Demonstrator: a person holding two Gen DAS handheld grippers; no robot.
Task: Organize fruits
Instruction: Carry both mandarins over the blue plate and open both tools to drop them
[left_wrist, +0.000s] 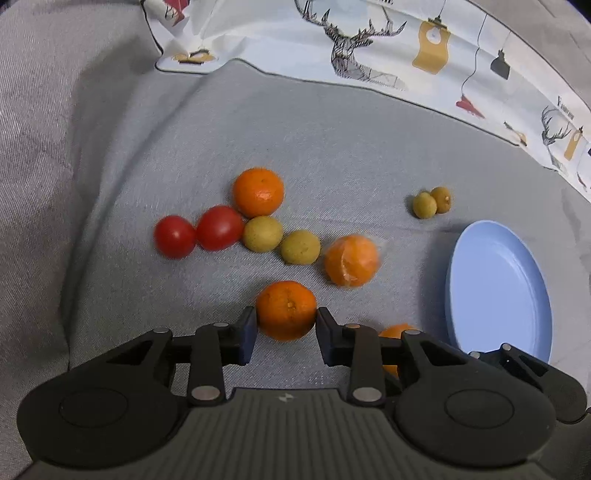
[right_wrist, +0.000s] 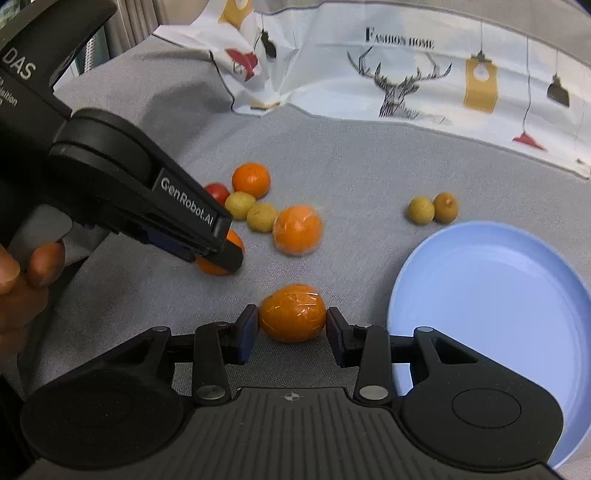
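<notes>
Fruits lie on a grey cloth. My left gripper (left_wrist: 286, 325) is shut on an orange mandarin (left_wrist: 286, 309), its fingers touching both sides; it also shows in the right wrist view (right_wrist: 225, 258). My right gripper (right_wrist: 291, 325) is shut on a plastic-wrapped mandarin (right_wrist: 292, 313), partly seen in the left wrist view (left_wrist: 395, 332). Another wrapped mandarin (left_wrist: 351, 260) (right_wrist: 297, 229), a bare mandarin (left_wrist: 258, 192) (right_wrist: 251, 180), two red tomatoes (left_wrist: 174, 236) (left_wrist: 219, 228), and yellow-green longans (left_wrist: 262, 233) (left_wrist: 300, 246) (right_wrist: 420, 209) lie ahead. An empty blue plate (left_wrist: 509, 295) (right_wrist: 491, 295) sits at the right.
A white printed cloth with deer and lamp drawings (left_wrist: 369, 44) (right_wrist: 406, 74) lies along the far side. The person's hand (right_wrist: 22, 273) holds the left gripper at the left of the right wrist view.
</notes>
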